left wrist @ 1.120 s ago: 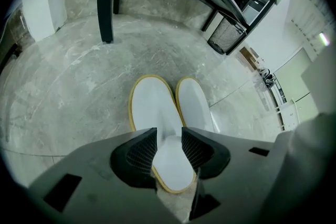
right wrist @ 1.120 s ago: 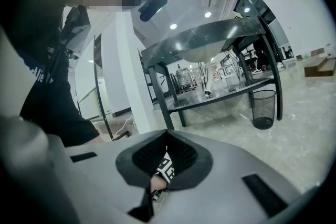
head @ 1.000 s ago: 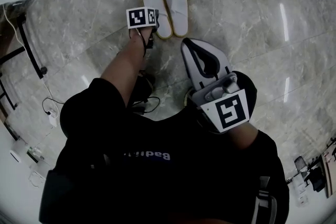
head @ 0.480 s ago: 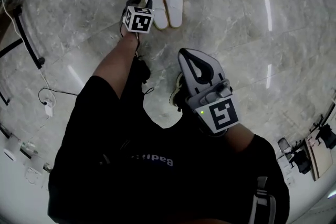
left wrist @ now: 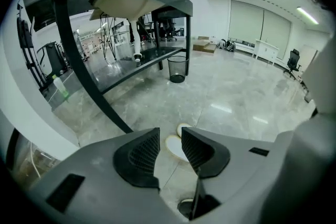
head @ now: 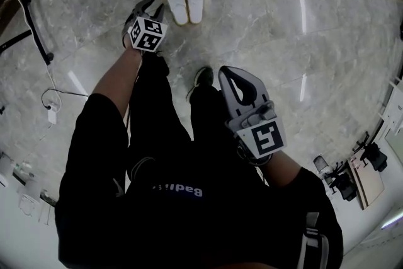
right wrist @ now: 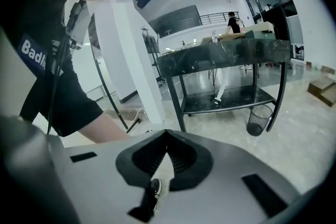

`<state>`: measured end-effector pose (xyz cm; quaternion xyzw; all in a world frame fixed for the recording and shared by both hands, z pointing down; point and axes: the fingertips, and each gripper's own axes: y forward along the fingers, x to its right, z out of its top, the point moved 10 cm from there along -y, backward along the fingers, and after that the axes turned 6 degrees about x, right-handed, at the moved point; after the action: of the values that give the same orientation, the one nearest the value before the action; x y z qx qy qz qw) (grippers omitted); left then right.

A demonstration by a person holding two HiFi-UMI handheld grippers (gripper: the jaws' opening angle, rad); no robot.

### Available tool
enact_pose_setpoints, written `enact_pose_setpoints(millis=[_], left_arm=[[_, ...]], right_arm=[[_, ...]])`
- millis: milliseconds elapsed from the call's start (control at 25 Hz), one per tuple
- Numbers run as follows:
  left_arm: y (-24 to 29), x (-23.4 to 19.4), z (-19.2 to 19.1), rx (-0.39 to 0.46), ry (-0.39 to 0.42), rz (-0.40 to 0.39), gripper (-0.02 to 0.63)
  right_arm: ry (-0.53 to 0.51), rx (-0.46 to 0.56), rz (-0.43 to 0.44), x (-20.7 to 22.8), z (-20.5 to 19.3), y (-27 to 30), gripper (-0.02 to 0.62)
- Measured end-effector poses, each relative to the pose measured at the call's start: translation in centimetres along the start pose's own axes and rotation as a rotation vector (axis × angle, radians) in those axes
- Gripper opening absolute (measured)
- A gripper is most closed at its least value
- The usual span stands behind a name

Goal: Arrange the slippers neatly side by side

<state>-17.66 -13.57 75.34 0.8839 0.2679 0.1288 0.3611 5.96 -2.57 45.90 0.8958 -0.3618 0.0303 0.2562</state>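
Drawn back and leftward since a second ago: left hand-held gripper (head: 146, 6), then right at the slippers, now clear of them. Seen from higher up than before, too.

Grey marble floor (head: 283, 22) on every side. Dark worktop (right wrist: 226, 55) on black legs, far off in the right gripper view. Right hand-held gripper (head: 234, 71) near, above the floor, tips pressed together, pinching nothing. Left one spread, nothing between its pads. White slippers (head: 186, 2) on the far floor, close side by side, just right of the left hand-held gripper.
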Motion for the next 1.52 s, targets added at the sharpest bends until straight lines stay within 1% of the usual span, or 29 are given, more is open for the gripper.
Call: enact_pose_setpoints(millis=[120, 200, 400, 520, 680, 760, 920, 1000, 1080, 1160, 1360, 1440, 1520], left_arm=[[-5.1, 0.5, 2.3, 0.002, -0.023, 0.005, 0.120], [-8.6, 0.9, 4.4, 0.019, -0.038, 0.003, 0.120], [-17.9, 2.6, 9.9, 0.063, -0.049, -0.018, 0.120], [-23.5, 3.7, 14.0, 0.110, -0.055, -0.025, 0.120], [-31.5, 4.6, 19.2, 0.191, -0.085, -0.006, 0.120], [-35.2, 5.2, 21.1, 0.221, -0.086, 0.004, 0.120], [-40.6, 6.4, 23.8, 0.208, -0.152, 0.002, 0.120], [-42.7, 7.4, 24.7, 0.224, -0.167, -0.001, 0.120], [-44.8, 8.0, 26.4, 0.269, -0.164, 0.006, 0.120], [-46.6, 8.5, 28.1, 0.326, -0.141, 0.016, 0.120], [-51.4, 10.4, 31.6, 0.457, -0.069, 0.023, 0.120], [-52.8, 11.1, 33.4, 0.510, -0.047, 0.019, 0.120], [-54.0, 12.2, 35.2, 0.544, -0.032, 0.013, 0.120]], right_arm=[[-0.025, 0.013, -0.018, -0.8, 3.2, -2.4, -0.002], [-0.041, 0.030, -0.023, -1.7, 5.6, -3.7, -0.002], [-0.066, 0.105, -0.012, -5.0, 12.0, -7.5, -0.002], [-0.089, 0.136, -0.012, -6.5, 15.6, -10.3, -0.002], [-0.138, 0.166, -0.021, -8.6, 19.9, -14.1, -0.002], [-0.159, 0.179, -0.028, -9.5, 21.8, -15.9, -0.002], [-0.177, 0.223, -0.038, -10.2, 24.4, -18.2, -0.002], [-0.209, 0.234, -0.040, -10.8, 25.5, -19.2, -0.002], [-0.257, 0.259, -0.037, -11.3, 26.5, -20.1, -0.002], [-0.282, 0.281, -0.035, -11.8, 27.2, -21.0, -0.002], [-0.256, 0.307, -0.031, -12.6, 27.9, -23.4, -0.002], [-0.271, 0.328, -0.034, -12.7, 28.7, -24.2, -0.002], [-0.297, 0.355, -0.037, -12.9, 29.6, -25.1, -0.002]])
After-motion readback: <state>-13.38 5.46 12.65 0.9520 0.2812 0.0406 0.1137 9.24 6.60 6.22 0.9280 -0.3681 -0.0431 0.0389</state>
